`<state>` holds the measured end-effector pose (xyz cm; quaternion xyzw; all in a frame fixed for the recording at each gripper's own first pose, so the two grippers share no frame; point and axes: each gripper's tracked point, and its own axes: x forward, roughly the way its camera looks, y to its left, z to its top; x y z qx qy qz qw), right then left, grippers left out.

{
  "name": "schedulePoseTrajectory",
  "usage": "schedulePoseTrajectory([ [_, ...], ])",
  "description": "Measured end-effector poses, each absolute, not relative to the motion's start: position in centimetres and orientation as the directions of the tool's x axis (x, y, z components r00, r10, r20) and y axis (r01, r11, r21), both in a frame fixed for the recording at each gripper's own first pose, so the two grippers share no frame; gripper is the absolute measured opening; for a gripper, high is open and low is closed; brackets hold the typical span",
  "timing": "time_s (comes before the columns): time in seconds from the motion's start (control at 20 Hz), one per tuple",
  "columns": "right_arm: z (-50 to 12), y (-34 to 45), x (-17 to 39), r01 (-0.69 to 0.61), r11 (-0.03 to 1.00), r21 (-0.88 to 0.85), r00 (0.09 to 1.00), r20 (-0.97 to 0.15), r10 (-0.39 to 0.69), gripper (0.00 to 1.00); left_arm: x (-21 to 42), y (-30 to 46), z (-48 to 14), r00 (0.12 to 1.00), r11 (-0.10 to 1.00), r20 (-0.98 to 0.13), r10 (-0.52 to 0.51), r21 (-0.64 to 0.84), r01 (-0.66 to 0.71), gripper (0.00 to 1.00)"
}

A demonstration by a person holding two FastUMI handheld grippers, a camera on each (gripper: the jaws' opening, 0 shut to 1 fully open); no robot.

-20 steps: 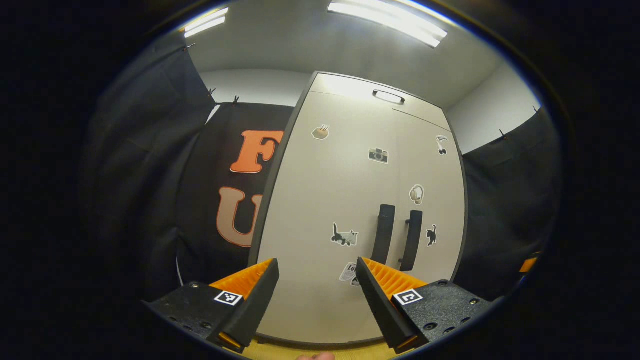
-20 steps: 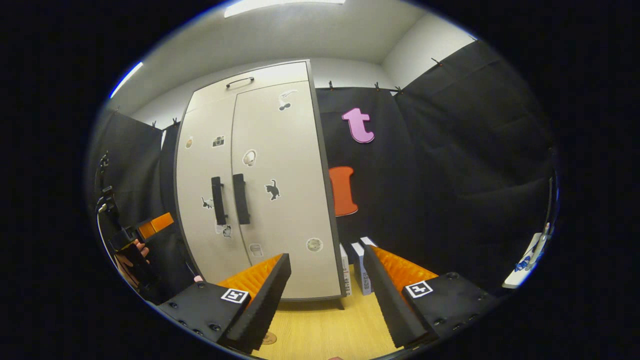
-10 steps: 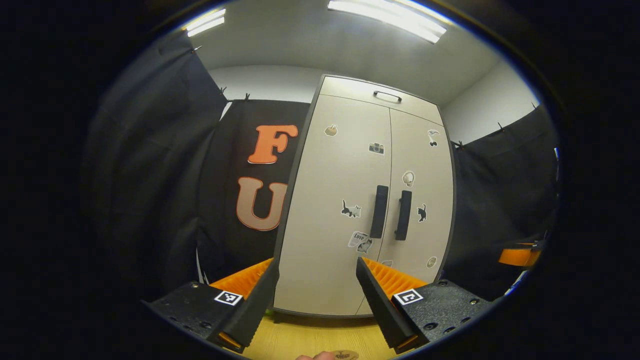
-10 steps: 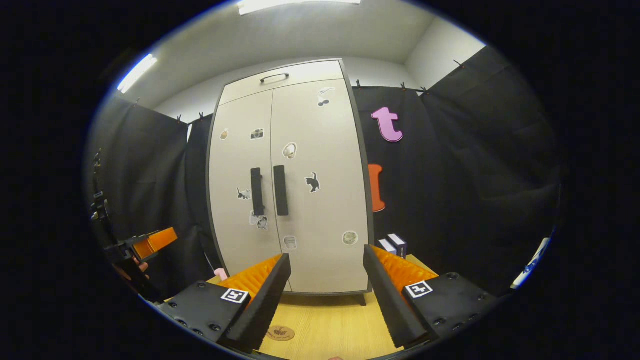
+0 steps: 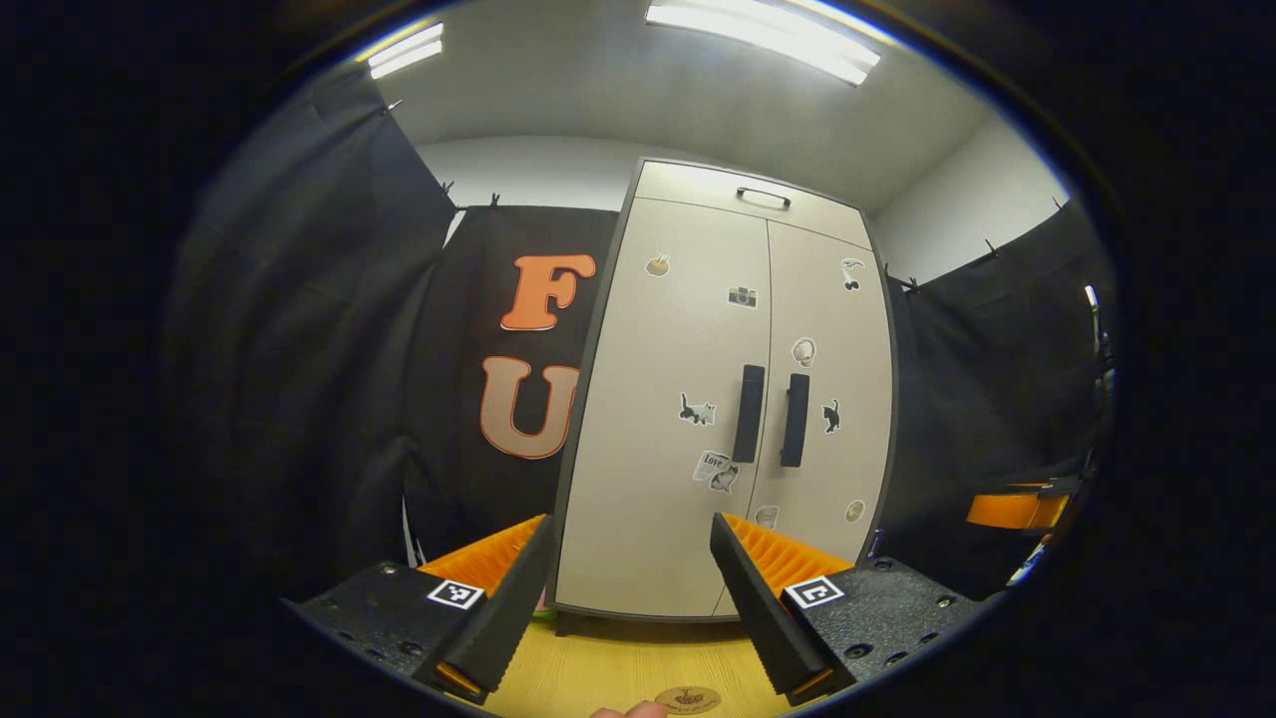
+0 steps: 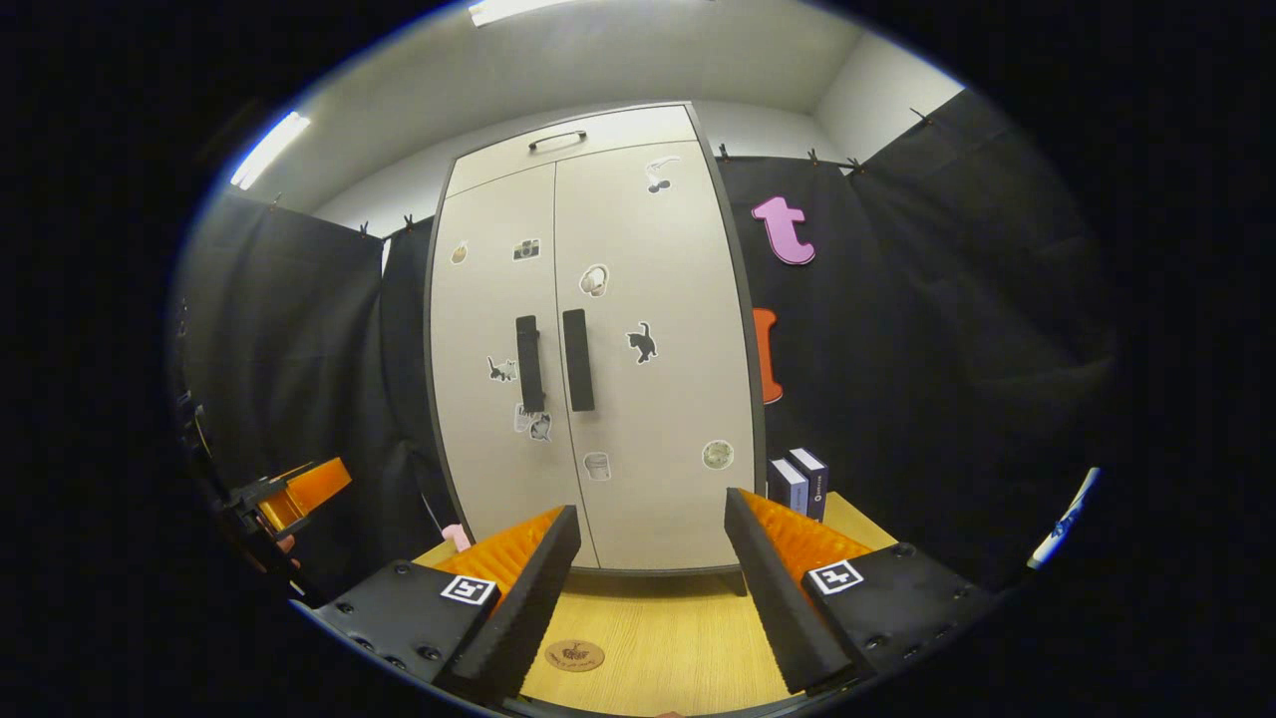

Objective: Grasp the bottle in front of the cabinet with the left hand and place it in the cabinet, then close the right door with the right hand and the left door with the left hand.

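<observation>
The pale cabinet [image 5: 688, 329] stands on the wooden table with both doors shut, its two dark handles [image 5: 771, 414] side by side at the middle seam. My left gripper [image 5: 631, 522] is open and holds nothing, a short way back from the left door. The cabinet [image 6: 598, 249] sits centred in the right gripper view, with the handles [image 6: 553, 361] above my open, bare right gripper [image 6: 651, 504]. The left gripper [image 6: 299, 489] and a hand show off to the left there. Low at the right edge of the left gripper view is the right gripper [image 5: 1017, 509].
Two upright boxes [image 6: 797, 484] stand against the cabinet's right side. A round coaster [image 6: 574, 655] lies on the yellow tabletop [image 6: 678, 638] in front of the doors. A small pink thing [image 6: 457, 537] peeks out by the cabinet's left foot. Black cloth walls close in all around.
Both grippers have drawn back from the cabinet, which now looks smaller with more tabletop showing. The right gripper has swung to face the doors squarely. Both stayed open.
</observation>
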<state>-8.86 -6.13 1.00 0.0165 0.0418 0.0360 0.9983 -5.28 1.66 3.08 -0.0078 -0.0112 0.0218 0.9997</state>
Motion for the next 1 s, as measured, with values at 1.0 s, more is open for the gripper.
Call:
schedulePoseTrajectory([
  [1.0, 1.4, -8.0, -9.3, -0.026, 0.999, 0.027, 0.997, -0.070, 0.028, 0.97, -4.0, 1.0, 1.8, 0.999, 0.997, 0.018, 0.035, -0.065, -0.033, 0.95],
])
